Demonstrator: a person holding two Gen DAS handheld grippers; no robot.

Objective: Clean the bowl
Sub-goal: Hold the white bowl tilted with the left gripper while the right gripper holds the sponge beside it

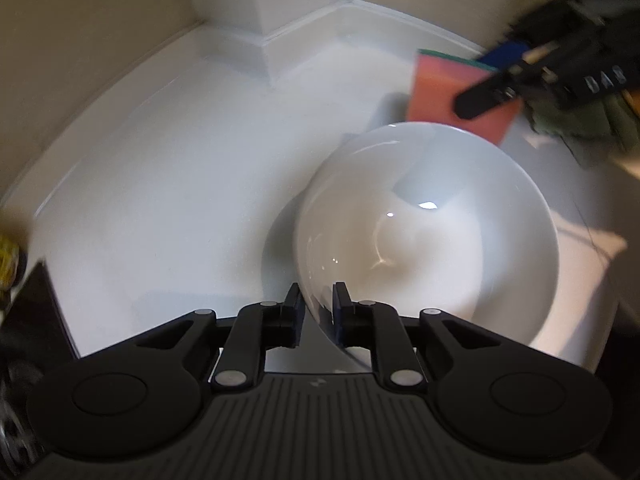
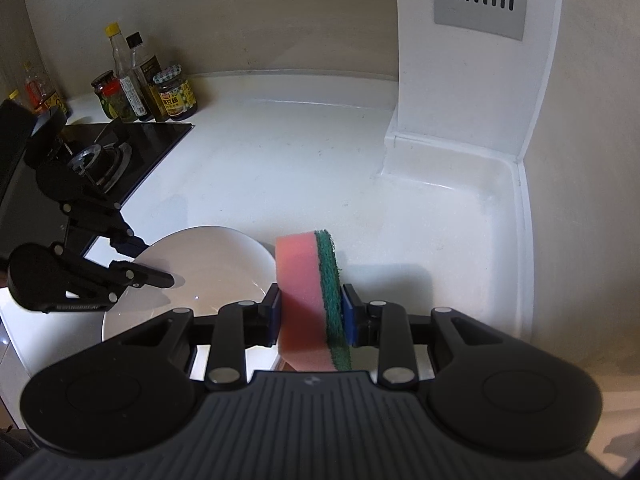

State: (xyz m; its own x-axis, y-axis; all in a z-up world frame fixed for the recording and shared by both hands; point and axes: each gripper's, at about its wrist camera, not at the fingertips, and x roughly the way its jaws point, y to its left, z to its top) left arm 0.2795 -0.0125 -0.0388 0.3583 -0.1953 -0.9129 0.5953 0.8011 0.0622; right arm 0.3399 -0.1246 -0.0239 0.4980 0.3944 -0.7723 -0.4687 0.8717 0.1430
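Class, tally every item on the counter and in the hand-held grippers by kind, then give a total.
Bowl: 1
Sponge: 1
Bottles: 3
Jars: 2
Hand-held grippers: 2
Total: 9

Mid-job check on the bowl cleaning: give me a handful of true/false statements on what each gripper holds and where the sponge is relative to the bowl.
1. The left gripper has its jaws closed on the rim of the white bowl. True.
2. The right gripper is open and holds nothing. False: it is clamped on the pink and green sponge.
3. The sponge is pressed against the bottom of the bowl. False: in the left wrist view it is at the far rim, not down inside.
4. The bowl is on the white countertop. True.
5. The bottles and jars stand right beside the bowl. False: they stand by the wall behind the stove.
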